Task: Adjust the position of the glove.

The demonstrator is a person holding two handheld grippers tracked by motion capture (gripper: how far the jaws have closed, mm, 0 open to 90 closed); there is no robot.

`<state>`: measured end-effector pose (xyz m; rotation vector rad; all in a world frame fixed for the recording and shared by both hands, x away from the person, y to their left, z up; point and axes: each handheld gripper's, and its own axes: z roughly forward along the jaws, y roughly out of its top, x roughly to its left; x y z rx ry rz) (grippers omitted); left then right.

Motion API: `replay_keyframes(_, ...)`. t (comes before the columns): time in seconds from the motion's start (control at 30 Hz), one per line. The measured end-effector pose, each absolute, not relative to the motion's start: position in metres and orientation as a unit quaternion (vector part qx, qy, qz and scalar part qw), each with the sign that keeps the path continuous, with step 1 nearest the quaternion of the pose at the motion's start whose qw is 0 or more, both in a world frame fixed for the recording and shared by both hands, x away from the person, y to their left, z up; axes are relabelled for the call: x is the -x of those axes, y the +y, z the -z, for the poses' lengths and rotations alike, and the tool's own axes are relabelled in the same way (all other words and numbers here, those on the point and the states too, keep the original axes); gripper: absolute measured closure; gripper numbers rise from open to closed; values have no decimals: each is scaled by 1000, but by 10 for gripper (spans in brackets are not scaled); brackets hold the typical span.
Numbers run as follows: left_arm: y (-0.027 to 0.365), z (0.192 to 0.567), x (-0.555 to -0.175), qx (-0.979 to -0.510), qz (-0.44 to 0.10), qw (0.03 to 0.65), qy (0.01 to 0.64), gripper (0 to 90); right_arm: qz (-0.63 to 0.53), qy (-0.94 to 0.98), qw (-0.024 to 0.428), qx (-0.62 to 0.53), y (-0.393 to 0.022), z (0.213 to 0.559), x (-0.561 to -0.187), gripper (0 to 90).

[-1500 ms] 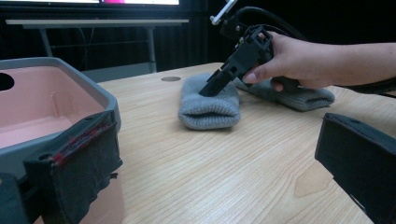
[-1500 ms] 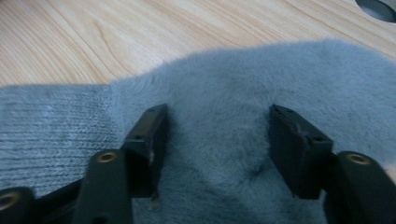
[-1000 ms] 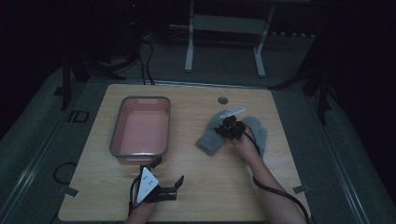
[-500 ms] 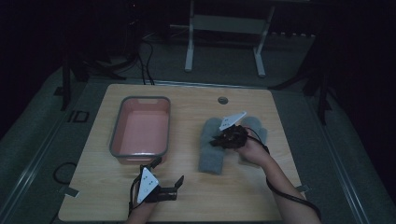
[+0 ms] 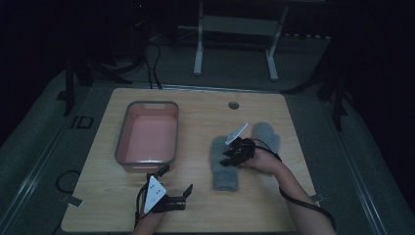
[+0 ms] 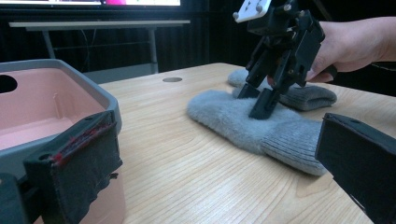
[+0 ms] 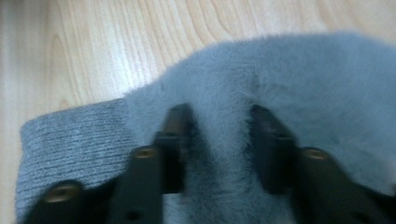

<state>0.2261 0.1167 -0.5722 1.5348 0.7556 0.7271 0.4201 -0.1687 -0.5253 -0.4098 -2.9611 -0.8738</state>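
A light wooden worktop [image 5: 195, 122] stands in a dim room. On its right half lie two fluffy grey knitted mittens. The nearer grey mitten [image 5: 224, 169] lies lengthwise, its ribbed cuff toward the near edge. The second grey mitten [image 5: 266, 133] lies just beyond and to the right of it, close beside it.

The right gripper [image 5: 228, 157], a black two-jaw tool held in a person's right hand [image 5: 264, 159], points down onto the middle of the nearer mitten. Its jaws have just been opening. They now stand partly apart, tips pressed into the fluffy pile, with a ridge of grey fabric between them. In the right gripper view the fabric between the jaws looks loose rather than pinched, and the ribbed cuff [image 7: 70, 140] shows to the left of the jaws. In the left gripper view the right gripper [image 6: 256, 100] stands nearly upright on the mitten [image 6: 243, 119].

On the left half of the worktop sits a rectangular pink plastic tub with a grey rim [image 5: 147, 137]. The left gripper [image 5: 175, 183] rests low at the near edge, just in front of the tub, its jaws wide apart and holding nothing.
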Motion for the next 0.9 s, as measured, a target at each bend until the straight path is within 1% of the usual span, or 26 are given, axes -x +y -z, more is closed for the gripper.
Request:
replay_keyframes(0.03,117,572,-226,-662,-313,598,326,2,268,-953,18,141,-168,528,-420,470)
replay_keyframes(0.1,117,572,-226,-661,-313,599,326,2,264,-953,17,146,-168,529,-421,457)
replay_keyframes(0.13,117,572,-226,-661,-314,599,325,2,262,-951,10,162,-168,531,-421,418)
replay_keyframes(0.17,117,572,-226,-661,-314,599,325,2,262,-951,10,162,-168,531,-421,418)
replay_keyframes(0.27,117,572,-226,-662,-314,599,324,2,266,-943,-19,200,-171,534,-423,389)
replay_keyframes(0.33,117,572,-226,-661,-313,600,325,2,268,-939,-25,215,-172,535,-424,391)
replay_keyframes(0.4,117,572,-226,-661,-313,599,325,2,269,-923,-44,271,-172,535,-423,405)
replay_keyframes(0.43,117,572,-226,-661,-314,599,324,2,269,-923,-44,271,-172,535,-423,405)
replay_keyframes(0.47,117,572,-226,-661,-314,599,324,2,268,-917,-64,289,-172,535,-421,421)
replay_keyframes(0.53,117,572,-226,-662,-314,599,324,2,270,-914,-80,290,-171,535,-419,433)
replay_keyframes(0.77,117,572,-226,-662,-313,599,323,2,291,-919,-72,256,-176,536,-422,434)
replay_keyframes(0.83,117,572,-226,-662,-312,599,325,2,294,-923,-62,241,-177,536,-425,436)
replay_keyframes(0.87,117,572,-226,-662,-312,599,325,2,296,-927,-47,227,-180,537,-430,438)
replay_keyframes(0.9,117,572,-226,-662,-312,599,325,2,296,-927,-47,227,-180,537,-430,438)
